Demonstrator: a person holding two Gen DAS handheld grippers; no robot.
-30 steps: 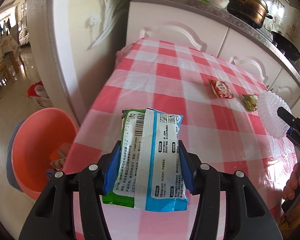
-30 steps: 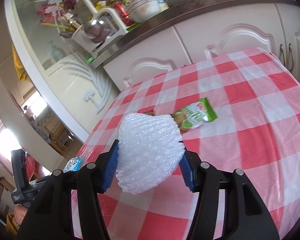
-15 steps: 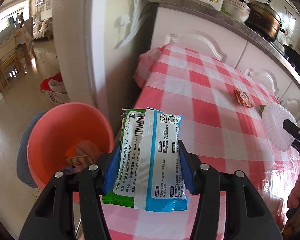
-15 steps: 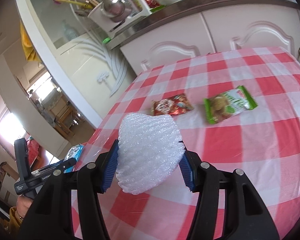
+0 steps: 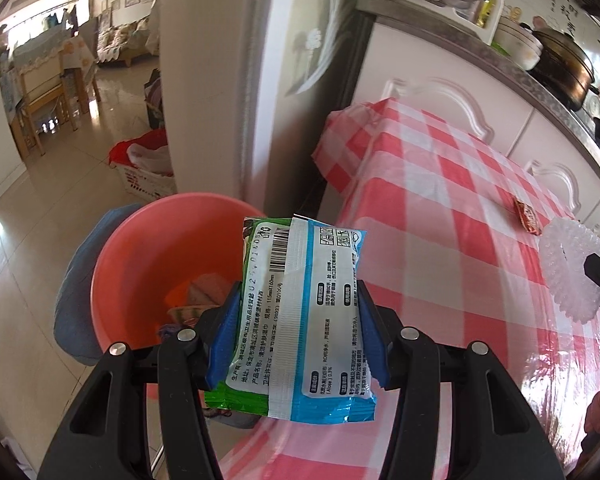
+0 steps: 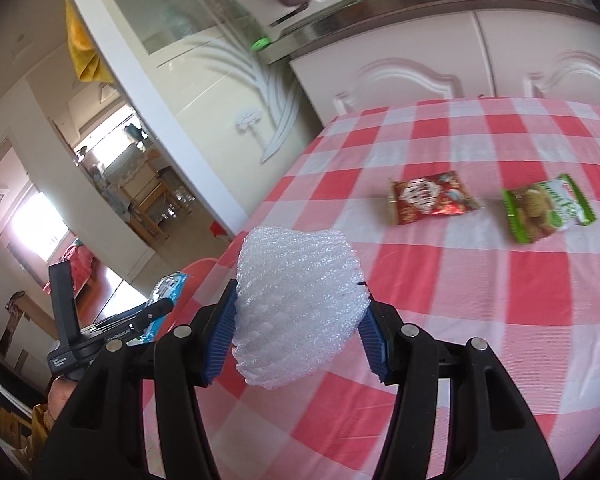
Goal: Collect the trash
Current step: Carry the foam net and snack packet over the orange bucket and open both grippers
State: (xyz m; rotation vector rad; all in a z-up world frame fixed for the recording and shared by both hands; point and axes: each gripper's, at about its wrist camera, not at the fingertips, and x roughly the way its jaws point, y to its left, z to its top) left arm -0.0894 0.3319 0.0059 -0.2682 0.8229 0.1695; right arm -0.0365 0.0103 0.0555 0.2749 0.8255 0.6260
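left gripper (image 5: 296,336): jaws clamped on wipes packet (image 5: 300,312), slick, limp film, held mid-body | right gripper (image 6: 298,332): jaws squeezing foam net (image 6: 296,308), featherlight, springy | pink bin (image 5: 148,264) near-left

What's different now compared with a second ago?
The left gripper, carrying the wipes packet, swung off the checked table toward the pink basin, which now fills more of its view. The right gripper turned left with the foam net. Both grips and both snack wrappers are unchanged.

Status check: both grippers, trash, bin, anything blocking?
Left gripper shut on wipes packet, near pink bin. Right gripper shut on foam net. Path unobstructed.
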